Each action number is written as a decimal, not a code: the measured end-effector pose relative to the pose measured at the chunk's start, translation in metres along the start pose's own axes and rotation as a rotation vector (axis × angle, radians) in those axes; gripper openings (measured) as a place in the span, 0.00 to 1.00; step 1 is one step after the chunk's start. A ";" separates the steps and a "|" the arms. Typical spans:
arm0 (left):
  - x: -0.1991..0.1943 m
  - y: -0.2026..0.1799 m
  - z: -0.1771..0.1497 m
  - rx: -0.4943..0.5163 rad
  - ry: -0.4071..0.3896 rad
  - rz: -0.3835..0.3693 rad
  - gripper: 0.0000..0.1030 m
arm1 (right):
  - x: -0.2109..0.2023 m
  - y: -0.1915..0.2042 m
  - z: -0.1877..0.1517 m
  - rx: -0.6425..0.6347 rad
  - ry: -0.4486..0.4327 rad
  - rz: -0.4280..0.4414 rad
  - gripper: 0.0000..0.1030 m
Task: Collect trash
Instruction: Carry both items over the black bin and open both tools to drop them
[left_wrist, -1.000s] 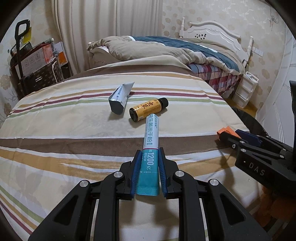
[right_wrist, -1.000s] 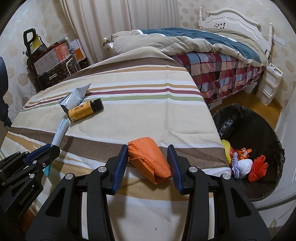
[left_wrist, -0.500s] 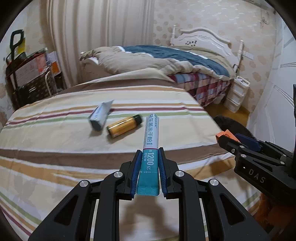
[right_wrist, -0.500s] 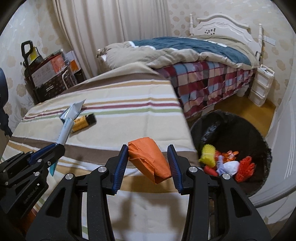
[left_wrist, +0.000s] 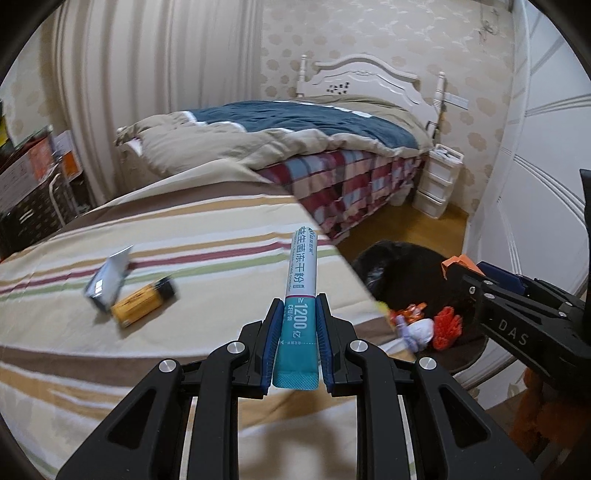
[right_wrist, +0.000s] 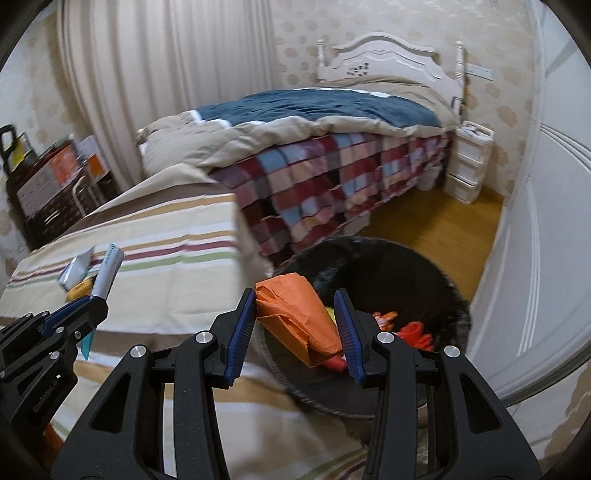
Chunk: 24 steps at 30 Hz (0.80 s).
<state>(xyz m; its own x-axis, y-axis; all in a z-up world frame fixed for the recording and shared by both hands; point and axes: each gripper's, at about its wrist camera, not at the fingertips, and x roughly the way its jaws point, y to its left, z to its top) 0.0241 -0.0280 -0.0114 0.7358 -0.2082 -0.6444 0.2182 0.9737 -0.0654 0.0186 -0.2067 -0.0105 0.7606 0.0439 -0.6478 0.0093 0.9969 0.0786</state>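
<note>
In the left wrist view, the left gripper (left_wrist: 298, 343) is clamping the teal sachet (left_wrist: 300, 317) above the striped table (left_wrist: 221, 236), short of the black bin (left_wrist: 391, 258); releasing here risks dropping it on the table edge. In the right wrist view, the right gripper (right_wrist: 298, 328) is pinching the orange wrapper (right_wrist: 295, 314) over the bin's near rim, where a loose hold could be spilling it outside; floor beyond is lying open.

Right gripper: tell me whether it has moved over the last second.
Yes. The right gripper, shut on the orange wrapper, has swung from over the striped bedspread toward the black bin.
</note>
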 end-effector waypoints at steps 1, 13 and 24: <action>0.005 -0.006 0.003 0.007 0.001 -0.004 0.21 | 0.003 -0.005 0.001 0.006 0.001 -0.008 0.41; 0.060 -0.067 0.024 0.095 0.046 -0.032 0.21 | 0.039 -0.059 0.011 0.073 0.022 -0.065 0.41; 0.103 -0.097 0.033 0.161 0.098 -0.024 0.21 | 0.068 -0.088 0.012 0.111 0.057 -0.088 0.41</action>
<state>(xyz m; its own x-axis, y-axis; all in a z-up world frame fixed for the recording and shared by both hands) 0.0998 -0.1470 -0.0465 0.6649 -0.2135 -0.7158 0.3403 0.9396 0.0358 0.0775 -0.2919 -0.0524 0.7158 -0.0362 -0.6973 0.1482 0.9838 0.1010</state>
